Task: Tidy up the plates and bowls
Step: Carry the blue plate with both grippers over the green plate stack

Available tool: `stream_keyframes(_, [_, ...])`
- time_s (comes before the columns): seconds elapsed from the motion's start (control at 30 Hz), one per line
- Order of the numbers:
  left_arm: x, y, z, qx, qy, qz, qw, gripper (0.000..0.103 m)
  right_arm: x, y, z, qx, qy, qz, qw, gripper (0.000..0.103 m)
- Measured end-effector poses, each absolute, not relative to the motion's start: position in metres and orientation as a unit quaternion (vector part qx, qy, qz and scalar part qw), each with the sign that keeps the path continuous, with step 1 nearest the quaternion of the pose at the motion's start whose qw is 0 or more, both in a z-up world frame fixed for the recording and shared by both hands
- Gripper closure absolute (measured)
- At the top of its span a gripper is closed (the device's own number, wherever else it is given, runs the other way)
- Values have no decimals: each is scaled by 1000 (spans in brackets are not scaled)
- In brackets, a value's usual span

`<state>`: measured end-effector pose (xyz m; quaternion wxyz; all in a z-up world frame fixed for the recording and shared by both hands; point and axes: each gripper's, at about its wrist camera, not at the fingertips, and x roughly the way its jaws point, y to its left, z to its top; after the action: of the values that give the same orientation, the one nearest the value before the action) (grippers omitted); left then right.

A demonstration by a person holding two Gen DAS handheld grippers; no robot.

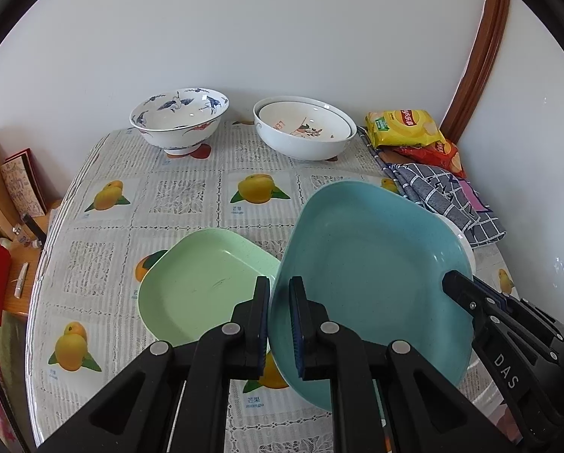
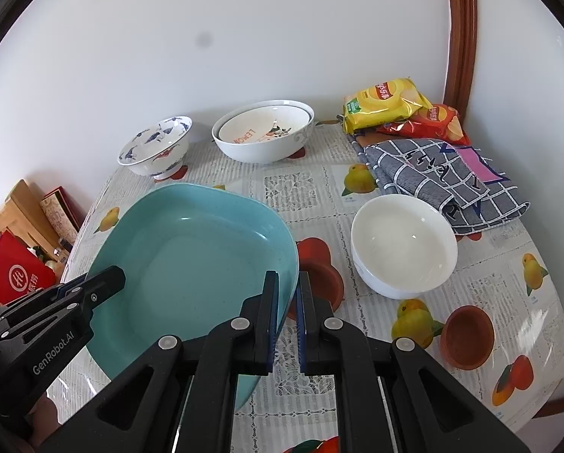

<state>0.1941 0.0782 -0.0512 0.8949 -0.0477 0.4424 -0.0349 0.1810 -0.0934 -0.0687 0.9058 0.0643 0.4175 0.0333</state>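
Teal square plastic plate (image 1: 372,264) tilted, rim clamped by left gripper (image 1: 280,324) and right gripper (image 2: 285,324); green square plate (image 1: 198,283) at 9 o'clock, left nearer.

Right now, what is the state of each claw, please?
Left claw: shut on the rim of the teal plate, which is tilted up.
Right claw: shut on the opposite rim of the same plate.

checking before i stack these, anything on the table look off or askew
Only the blue plate is askew: it hangs tilted off the table, its rim pinched by the left gripper and right gripper. Nothing looks spilled or broken.
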Motion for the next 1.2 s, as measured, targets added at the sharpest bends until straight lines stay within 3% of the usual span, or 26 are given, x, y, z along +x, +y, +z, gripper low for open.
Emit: stream_keyframes(1.2, [198, 117, -72, -70, 457, -18, 887, 92, 191, -55, -88, 41, 434, 51, 899, 94])
